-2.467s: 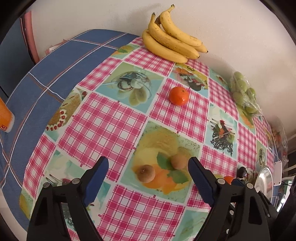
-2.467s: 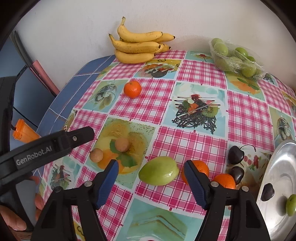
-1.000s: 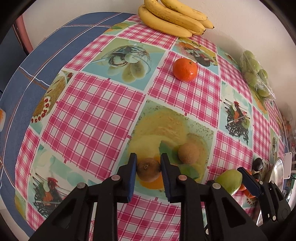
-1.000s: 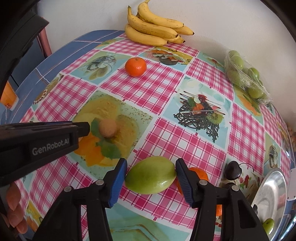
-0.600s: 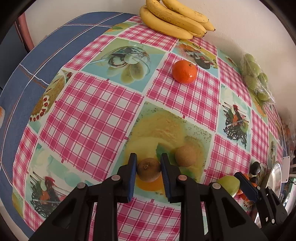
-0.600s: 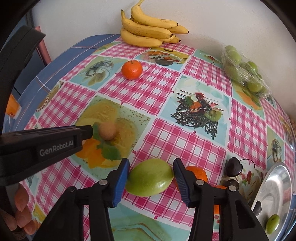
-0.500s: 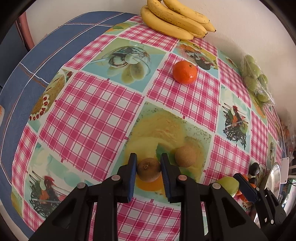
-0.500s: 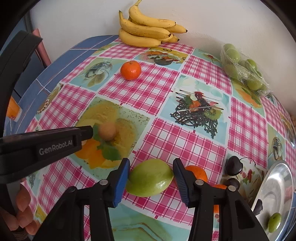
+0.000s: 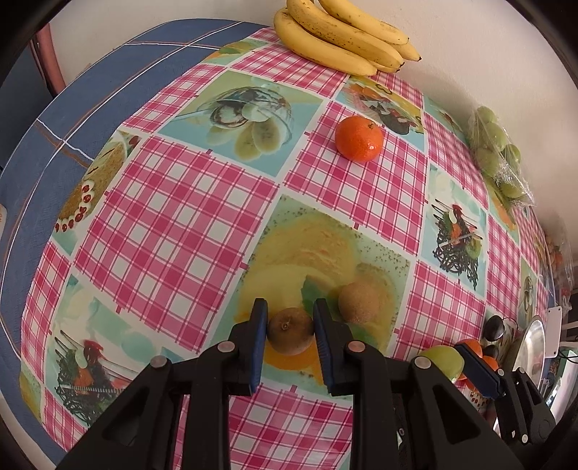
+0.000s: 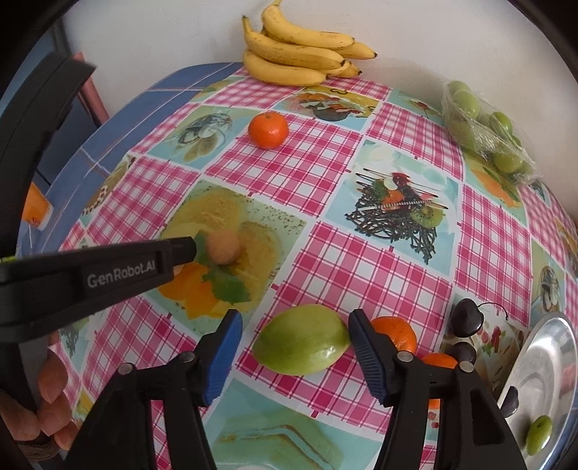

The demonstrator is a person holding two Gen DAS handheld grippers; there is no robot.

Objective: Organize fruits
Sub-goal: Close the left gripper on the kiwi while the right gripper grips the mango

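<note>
At the six o'clock edge of the left wrist view, your left tool (image 9: pixel 290 330) is clenched on a brown kiwi (image 9: pixel 290 335), both blue pads pressed against its sides, with the fruit sitting on the yellow-and-orange picture of the checked tabletop (image 9: pixel 173 231). A second kiwi (image 9: pixel 358 302) lies just beside it at about two o'clock from the held one, not touching the pads. Farther out at twelve o'clock a mandarin (image 9: pixel 358 137) rests alone on a pink check square, and the bananas (image 9: pixel 343 32) lie against the wall beyond it. A bag of green fruit (image 9: pixel 496 155) sits at two o'clock near the wall. In the right wrist view, your right tool (image 10: pixel 293 334) straddles a large green mango-like fruit (image 10: pixel 301 344) at six o'clock; its jaws are opening, the right pad is close against the fruit's end and the left pad stands clear of it, so the fruit lies released on the tabletop between them. Behind the right pad sits an orange (image 10: pixel 395 332), with dark plums (image 10: pixel 467 318) at four o'clock and a steel plate (image 10: pixel 542 365) at the right edge holding a small green fruit (image 10: pixel 538 439).
</note>
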